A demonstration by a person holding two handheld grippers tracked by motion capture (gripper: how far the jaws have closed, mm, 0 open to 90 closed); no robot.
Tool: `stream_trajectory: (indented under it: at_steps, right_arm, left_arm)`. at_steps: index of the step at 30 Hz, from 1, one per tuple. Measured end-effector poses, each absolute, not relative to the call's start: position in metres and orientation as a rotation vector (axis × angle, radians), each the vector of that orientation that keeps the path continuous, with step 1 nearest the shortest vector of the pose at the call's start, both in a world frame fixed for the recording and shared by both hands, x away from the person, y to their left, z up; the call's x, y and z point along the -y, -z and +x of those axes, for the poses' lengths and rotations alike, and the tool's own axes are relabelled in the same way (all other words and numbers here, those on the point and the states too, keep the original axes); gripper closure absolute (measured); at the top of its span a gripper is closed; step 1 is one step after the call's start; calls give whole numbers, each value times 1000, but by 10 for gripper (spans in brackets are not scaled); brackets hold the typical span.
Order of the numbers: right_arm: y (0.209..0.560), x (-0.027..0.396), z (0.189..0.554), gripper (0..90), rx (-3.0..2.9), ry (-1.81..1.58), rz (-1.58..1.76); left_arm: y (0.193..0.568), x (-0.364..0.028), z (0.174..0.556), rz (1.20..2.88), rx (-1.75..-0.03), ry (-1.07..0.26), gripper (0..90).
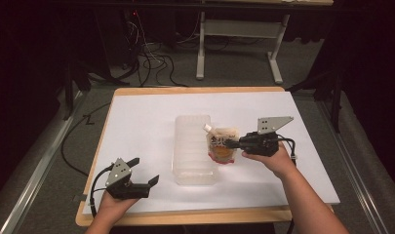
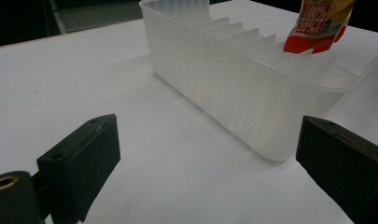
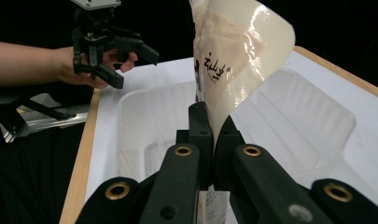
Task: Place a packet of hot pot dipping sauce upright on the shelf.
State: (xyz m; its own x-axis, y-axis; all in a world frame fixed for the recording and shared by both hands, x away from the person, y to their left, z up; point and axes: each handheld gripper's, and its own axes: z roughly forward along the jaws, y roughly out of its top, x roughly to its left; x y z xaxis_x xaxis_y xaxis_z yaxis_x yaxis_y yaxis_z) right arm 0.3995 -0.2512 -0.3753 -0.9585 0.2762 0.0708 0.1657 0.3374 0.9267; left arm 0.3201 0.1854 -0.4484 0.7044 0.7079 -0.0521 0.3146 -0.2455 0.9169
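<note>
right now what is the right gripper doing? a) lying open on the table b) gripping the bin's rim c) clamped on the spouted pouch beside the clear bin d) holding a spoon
c: the right gripper has its jaws closed on the pouch, held up next to the clear plastic bin.

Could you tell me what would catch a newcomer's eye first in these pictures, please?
Most striking is the spouted pouch with its orange and red print, pinched in the right gripper and held over the right edge of the clear plastic bin at the middle of the white table. Next comes the left gripper, jaws wide apart, near the table's front left corner and pointing toward the bin.
</note>
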Motion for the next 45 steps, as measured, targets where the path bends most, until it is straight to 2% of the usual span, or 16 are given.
stream_trajectory:
  at_steps: [34,45]
  right_arm:
    - [391,188,412,900,-2468,-1786,383]
    - [399,181,414,900,-2459,-1790,402]
  left_arm:
    - [447,-186,319,1831,-798,-458,69]
    - [446,-186,319,1829,-796,-459,69]
